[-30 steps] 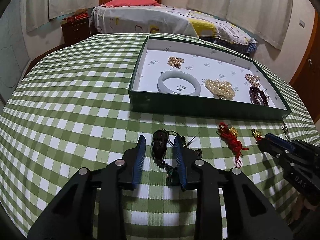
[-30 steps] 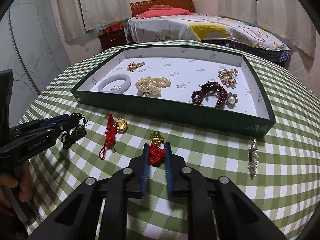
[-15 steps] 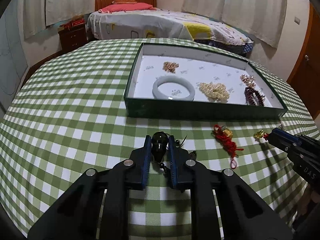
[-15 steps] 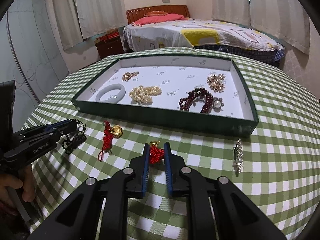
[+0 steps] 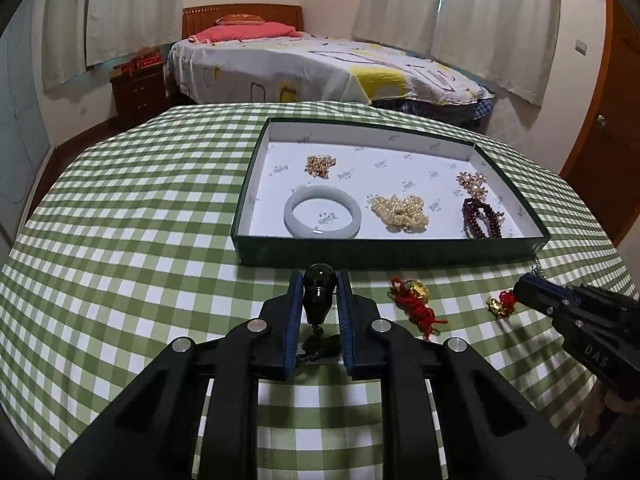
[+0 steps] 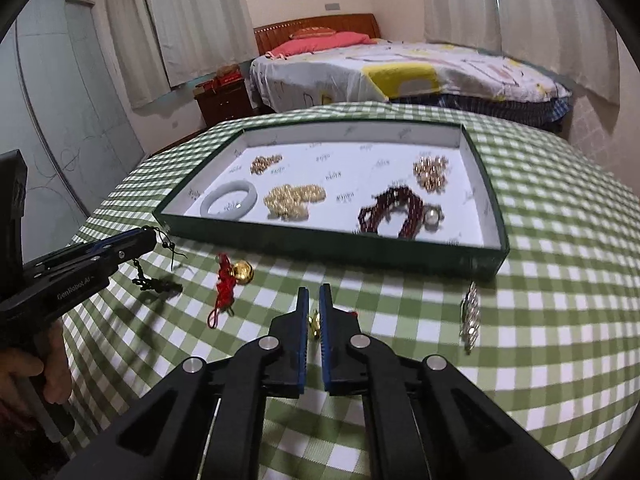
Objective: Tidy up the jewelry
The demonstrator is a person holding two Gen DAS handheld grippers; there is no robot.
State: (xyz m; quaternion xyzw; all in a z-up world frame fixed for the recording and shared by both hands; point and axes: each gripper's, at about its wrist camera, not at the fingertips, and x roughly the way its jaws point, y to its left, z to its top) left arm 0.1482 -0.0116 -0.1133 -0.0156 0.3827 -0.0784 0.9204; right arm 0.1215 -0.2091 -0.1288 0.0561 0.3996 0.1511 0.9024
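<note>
Carrying both pinched charms over the green tray's (image 5: 384, 250) near wall suits: left gripper (image 5: 319, 294) clamps the dark pendant (image 5: 319, 286), right gripper (image 6: 313, 322) seemingly nips the red-gold charm (image 6: 315, 323).

This is a bedroom in a home. A made bed (image 5: 320, 68) with a wooden headboard (image 5: 240, 18) and a pink pillow (image 5: 248, 34) stands against the far wall, a small dark nightstand (image 5: 138, 88) beside it. Pale curtains (image 5: 480, 20) hang over the windows, and a green checked cloth (image 5: 120, 240) covers the surface.
</note>
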